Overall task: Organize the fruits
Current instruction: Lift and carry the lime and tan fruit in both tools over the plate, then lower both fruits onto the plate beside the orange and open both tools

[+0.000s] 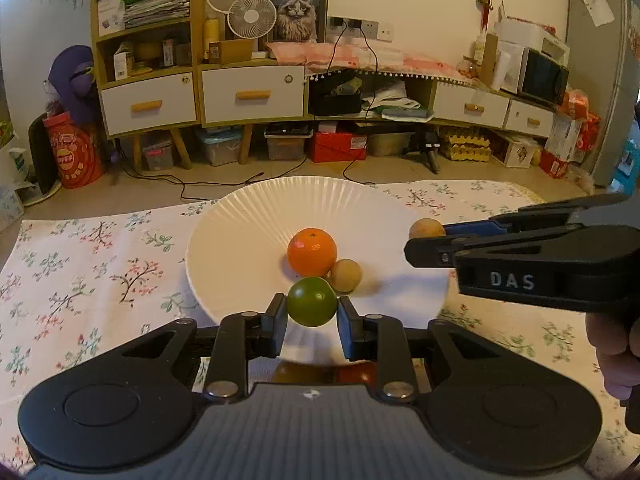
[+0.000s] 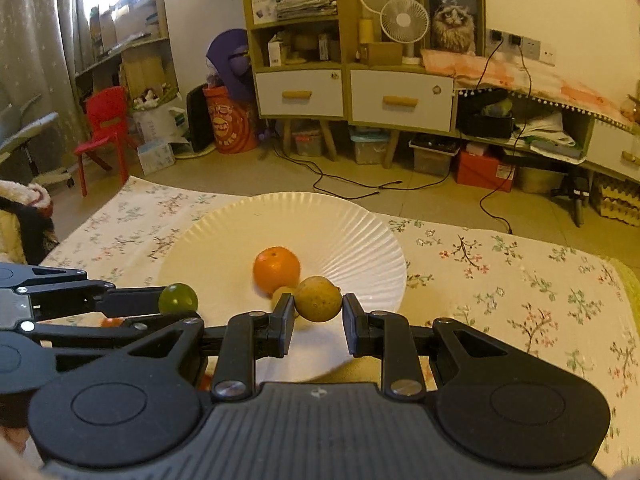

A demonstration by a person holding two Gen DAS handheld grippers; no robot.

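At lower centre of the left wrist view our left tool (image 1: 312, 312) is clamped on a smooth, glossy green fruit (image 1: 312, 301) over the near rim of the ribbed white plate (image 1: 240, 220), while our right tool (image 2: 319, 312) pinches a dull, speckled yellow-brown fruit (image 2: 318, 298) at centre of its own view. We judge both are mid-delivery: next, lower gently and release beside the round orange (image 1: 312, 252) and small tan fruit (image 1: 346, 275) on the plate, which sits on the floral-clothed counter (image 1: 80, 264).

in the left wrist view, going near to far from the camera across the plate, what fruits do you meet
green fruit held between the left gripper fingers → small brown fruit on the white plate → orange just behind it
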